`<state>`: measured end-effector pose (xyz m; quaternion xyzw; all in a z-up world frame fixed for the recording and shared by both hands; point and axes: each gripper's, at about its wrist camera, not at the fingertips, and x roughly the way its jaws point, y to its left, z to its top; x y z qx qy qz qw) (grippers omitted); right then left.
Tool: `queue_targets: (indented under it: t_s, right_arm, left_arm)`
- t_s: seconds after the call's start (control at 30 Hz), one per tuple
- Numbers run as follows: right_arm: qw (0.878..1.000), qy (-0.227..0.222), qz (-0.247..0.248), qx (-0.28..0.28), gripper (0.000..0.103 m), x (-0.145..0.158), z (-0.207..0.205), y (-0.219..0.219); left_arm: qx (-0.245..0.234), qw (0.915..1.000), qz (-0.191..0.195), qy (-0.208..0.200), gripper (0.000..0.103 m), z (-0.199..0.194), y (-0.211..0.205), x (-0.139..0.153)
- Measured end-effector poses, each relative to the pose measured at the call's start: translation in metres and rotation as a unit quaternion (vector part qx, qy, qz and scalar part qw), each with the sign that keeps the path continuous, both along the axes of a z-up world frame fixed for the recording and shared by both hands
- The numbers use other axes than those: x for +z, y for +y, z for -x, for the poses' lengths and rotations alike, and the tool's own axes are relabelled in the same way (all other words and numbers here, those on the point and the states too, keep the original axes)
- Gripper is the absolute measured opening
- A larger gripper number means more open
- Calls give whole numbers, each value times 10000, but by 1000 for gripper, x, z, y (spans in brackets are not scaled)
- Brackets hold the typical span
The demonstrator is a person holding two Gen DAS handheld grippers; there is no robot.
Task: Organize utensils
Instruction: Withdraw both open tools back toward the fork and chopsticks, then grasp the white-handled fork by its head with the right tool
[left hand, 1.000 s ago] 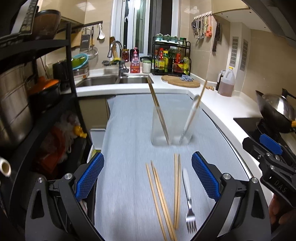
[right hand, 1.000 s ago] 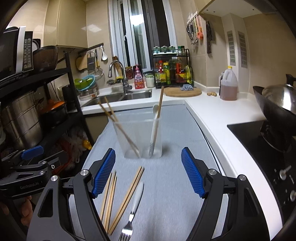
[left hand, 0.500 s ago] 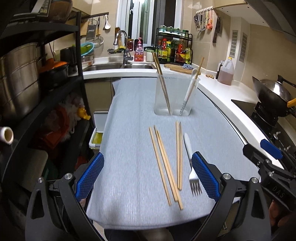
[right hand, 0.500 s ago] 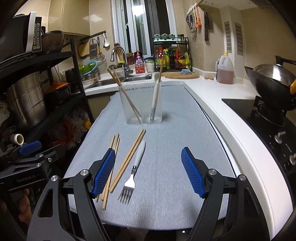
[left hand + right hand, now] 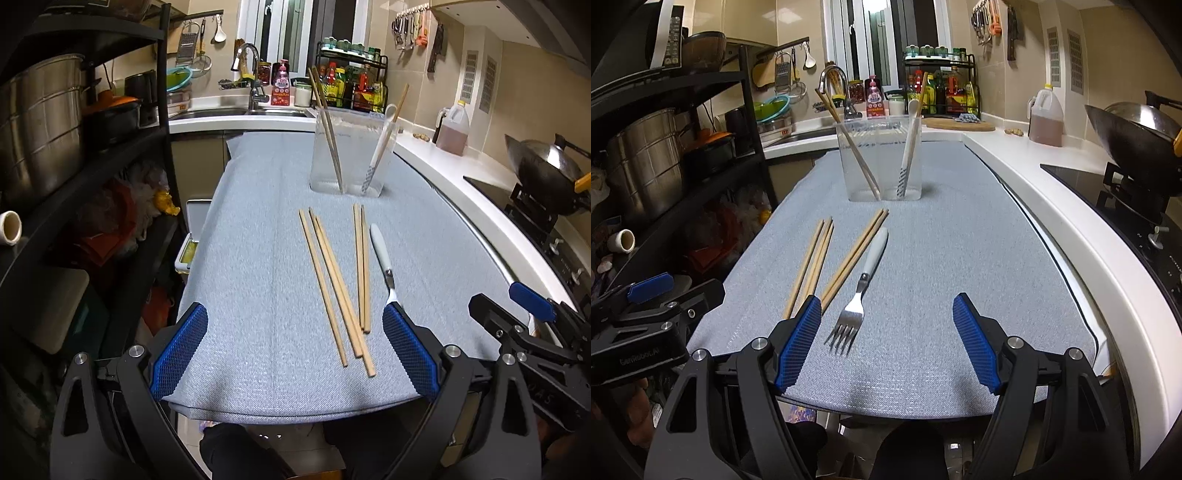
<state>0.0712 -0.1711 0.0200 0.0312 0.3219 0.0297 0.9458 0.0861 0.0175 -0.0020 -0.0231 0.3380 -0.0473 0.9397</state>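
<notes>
- Left wrist view, with the clear plastic holder (image 5: pixel 347 155) as landmark: the left gripper (image 5: pixel 293 350) hangs over the near edge of the grey cloth (image 5: pixel 258 266), well short of the holder, its blue pads wide apart with nothing between them.
- Nearer than the holder and slightly left of it lie three loose chopsticks (image 5: pixel 334 284), slanting across the cloth.
- Straight in front of the holder lies a pair of chopsticks (image 5: pixel 362 266), side by side.
- Just right of that pair lies a white-handled fork (image 5: pixel 382 254), handle toward the holder; its tines are hidden behind the right pad.
- Inside the holder, two chopsticks (image 5: pixel 328 129) lean at the left and a white-handled utensil (image 5: pixel 380 147) with one chopstick leans at the right.
- Right wrist view: the right gripper (image 5: pixel 886 339) is also wide open and empty, well short of the holder, with the fork's tines just inside its left pad.
- Far right of the holder, a wok (image 5: pixel 1134 129) sits on the stove.
</notes>
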Motion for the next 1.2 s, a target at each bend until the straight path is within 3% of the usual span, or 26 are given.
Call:
queue_targets:
  t_s: [0.4, 0.77, 0.9, 1.03, 1.2]
  right_arm:
    - [9994, 335, -13, 42, 73, -43, -17, 8]
    - [9986, 477, -177, 162, 70, -62, -40, 27]
    - [9993, 366, 78, 92, 56, -72, -44, 33]
    - [9997, 176, 160, 27, 23, -73, -38, 24]
    - [9998, 11, 160, 67, 22, -76, -30, 10]
  left_arm:
    - [301, 9990, -108, 300, 93, -6, 19, -32]
    - [420, 9983, -167, 369, 93, -17, 28, -37]
    - [397, 9983, -171, 386, 93, -18, 27, -39]
    - [350, 9984, -168, 399, 93, -18, 24, -41]
    - [271, 9986, -117, 434, 93, -21, 20, -43]
